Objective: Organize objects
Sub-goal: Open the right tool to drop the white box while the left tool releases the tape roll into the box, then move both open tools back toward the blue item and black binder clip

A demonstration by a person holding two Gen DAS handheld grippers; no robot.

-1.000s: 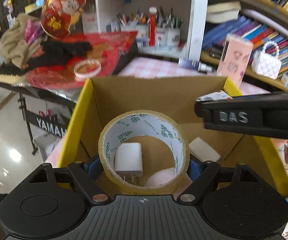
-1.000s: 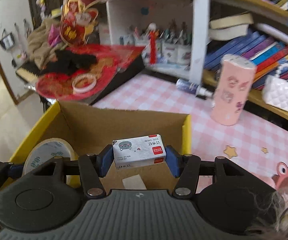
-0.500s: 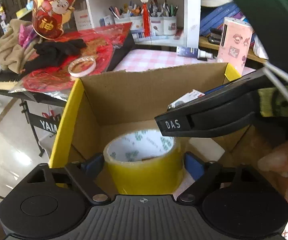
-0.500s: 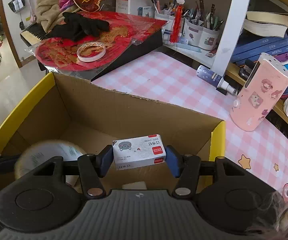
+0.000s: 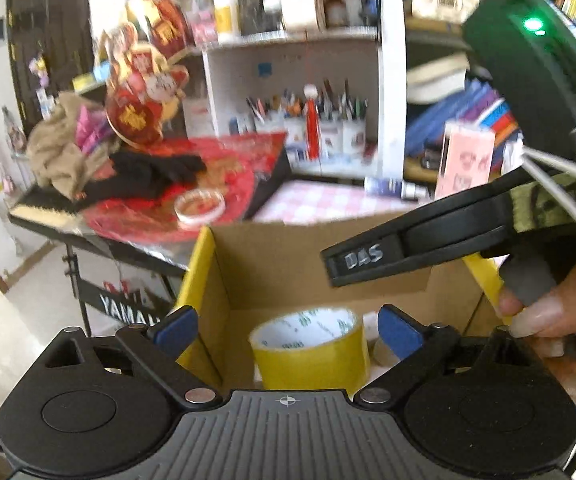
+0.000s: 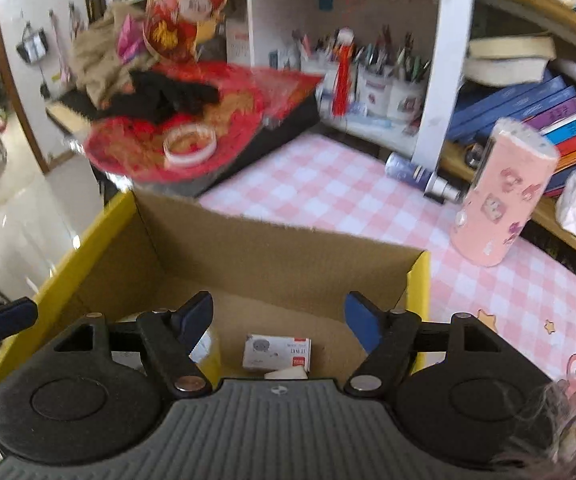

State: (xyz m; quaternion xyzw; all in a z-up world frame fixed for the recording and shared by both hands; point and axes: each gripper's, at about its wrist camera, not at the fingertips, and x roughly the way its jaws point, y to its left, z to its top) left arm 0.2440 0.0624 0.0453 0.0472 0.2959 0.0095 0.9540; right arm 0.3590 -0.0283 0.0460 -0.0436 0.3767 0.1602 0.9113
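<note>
We look down from two handheld grippers into an open cardboard box (image 6: 272, 248) with yellow side flaps, standing on a pink checked tablecloth (image 6: 328, 196).

Our left gripper (image 5: 286, 330) hangs above the box with its blue-padded fingers (image 5: 176, 326) spread wide and nothing between them. Below the gap, a roll of yellow tape (image 5: 312, 350) stands on end on the box floor, touching neither finger.

Our right gripper (image 6: 278, 316) is also splayed open over the box, its fingers (image 6: 198, 314) holding nothing. Beneath it a small white staple box (image 6: 277, 352) (grey cartoon face, red corner label) lies flat on the box floor, with a white block just in front of it, mostly hidden by the gripper body. The tape shows at the lower left of this view, partly covered.

In the left view, the right gripper crosses above the box from the right side, with a hand (image 5: 548, 320) on its handle.

Beyond the box, a pink tube (image 6: 504, 196) stands on the cloth, near shelves of books.
</note>
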